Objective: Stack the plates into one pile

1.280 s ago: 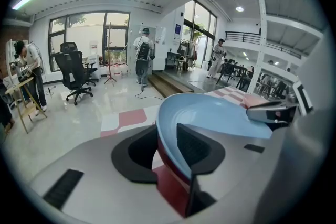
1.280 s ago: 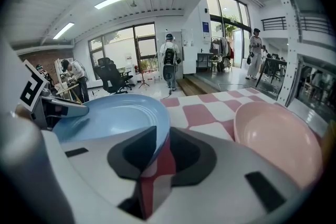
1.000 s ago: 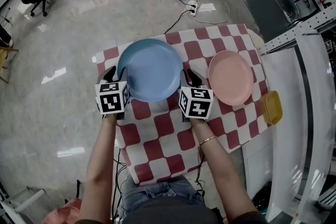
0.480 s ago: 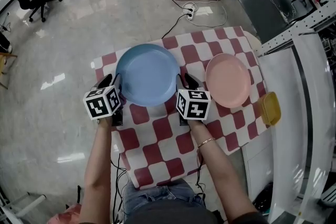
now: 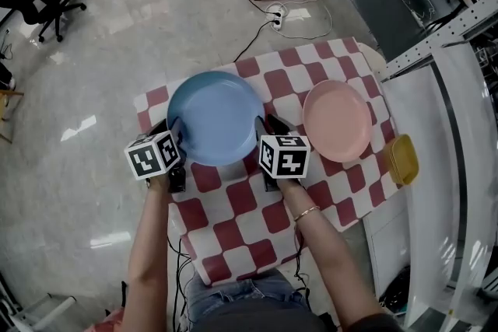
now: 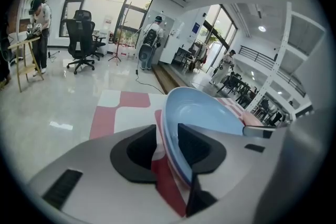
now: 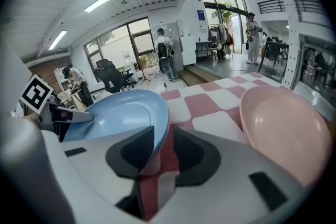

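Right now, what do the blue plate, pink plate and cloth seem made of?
Blue plate: probably plastic, smooth and matte, thin rim, even colour. Pink plate: same look, likely plastic. Cloth: red-and-white checks, draping at the near edge; fabric or vinyl, unclear.

No word, number or brand can be read anywhere here. The nearest thing to print is the black-and-white square patterns on the left marker cube and the right marker cube, and they carry no letters or digits. A small blue sign hangs on a far wall, too small and blurred to make out.
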Tool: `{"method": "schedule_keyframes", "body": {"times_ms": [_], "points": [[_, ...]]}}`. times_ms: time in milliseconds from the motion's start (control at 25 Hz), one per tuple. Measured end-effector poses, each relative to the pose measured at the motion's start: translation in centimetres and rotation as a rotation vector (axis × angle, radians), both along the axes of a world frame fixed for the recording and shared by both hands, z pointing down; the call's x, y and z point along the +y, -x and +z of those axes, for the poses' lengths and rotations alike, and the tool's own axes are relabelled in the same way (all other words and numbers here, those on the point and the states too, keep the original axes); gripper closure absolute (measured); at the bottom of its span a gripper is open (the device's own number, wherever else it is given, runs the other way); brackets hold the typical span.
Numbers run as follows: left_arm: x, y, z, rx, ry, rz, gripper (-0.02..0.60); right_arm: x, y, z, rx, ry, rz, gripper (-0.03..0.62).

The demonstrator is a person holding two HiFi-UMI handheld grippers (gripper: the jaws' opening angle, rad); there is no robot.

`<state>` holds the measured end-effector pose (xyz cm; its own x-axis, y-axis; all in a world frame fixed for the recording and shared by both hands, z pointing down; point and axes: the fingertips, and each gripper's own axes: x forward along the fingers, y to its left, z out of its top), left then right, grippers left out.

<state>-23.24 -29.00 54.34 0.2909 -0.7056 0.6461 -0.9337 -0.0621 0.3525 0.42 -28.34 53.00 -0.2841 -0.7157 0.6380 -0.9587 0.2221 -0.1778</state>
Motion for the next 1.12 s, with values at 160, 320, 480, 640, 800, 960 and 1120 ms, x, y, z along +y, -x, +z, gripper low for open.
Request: {"method": "schedule_keyframes", "body": {"times_ms": [160,320,480,640,800,960,1120], "points": [[0.0,-0.3,0.3,-0.02,0.004,0.012,0.458,-0.1,0.4,0.5,-0.009,0.023,-0.006,0.487],[-0.1,-0.4,0.3,-0.018,0.003,0.013,0.466,-0.1,0.7,0.9,-0.029,0.038,0.004,0.488],[0.1,-0.3,0.2,-0.013,0.002,0.009,0.472,0.1,0.7,0.8,-0.035,0.038,0.013,0.488],[0.8,-0.5,0.0,-0.022,0.011,0.015,0.472,0.4,0.4,0.5,-0.04,0.046,0.032,0.488],[1.1,-1.2,-0.8,-0.017,0.003,0.025,0.472,0.8,-0.2,-0.4,-0.046,0.04,0.045,0.488],[1.1,-1.9,-2.3,-0.017,-0.024,0.031,0.472,1.5,-1.0,-1.8,-0.08,0.02,0.071,0.491],[0.7,-3.6,-4.1,-0.02,-0.057,0.072,0.476,2.1,-2.6,-3.0,-0.09,0.001,0.107,0.491]]}}
